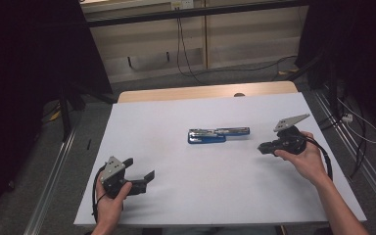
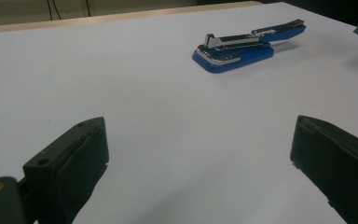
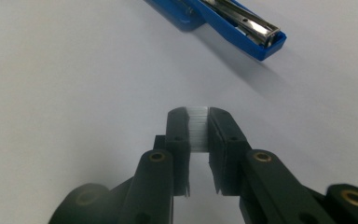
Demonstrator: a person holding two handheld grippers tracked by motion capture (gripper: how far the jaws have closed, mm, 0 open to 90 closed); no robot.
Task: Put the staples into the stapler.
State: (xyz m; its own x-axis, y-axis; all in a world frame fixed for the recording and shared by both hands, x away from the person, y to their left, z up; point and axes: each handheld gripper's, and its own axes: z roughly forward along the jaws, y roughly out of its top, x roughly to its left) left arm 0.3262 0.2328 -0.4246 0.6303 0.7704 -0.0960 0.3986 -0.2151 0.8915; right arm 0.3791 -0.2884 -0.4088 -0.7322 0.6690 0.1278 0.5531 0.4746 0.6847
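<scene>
A blue stapler (image 1: 218, 134) is seen lying near the middle of the white table (image 1: 176, 196). It has been swung open, so it is stretched out flat and long. In the high view its long side runs from left to right across the table. The thick blue base sits at the left end, and the thin arm with the shiny metal rail points to the right, toward the right gripper (image 1: 262, 148).

In the right gripper view, a small strip of staples (image 3: 198, 128) is held between the two black jaws. The jaws are closed tight on the strip, one pad on each side. The end of the stapler (image 3: 242, 28) is seen a little ahead of the jaws, and it is not touched.

The left gripper (image 1: 139, 169) is held low at the near left of the table, well apart from the stapler. Its jaws are spread wide, and nothing is held between them. In the left gripper view only bare table is seen between the pads (image 2: 81, 161).

The far end of the stapler is cut off at the top of the right gripper view. The strip of staples is too small to be made out in the high view.
</scene>
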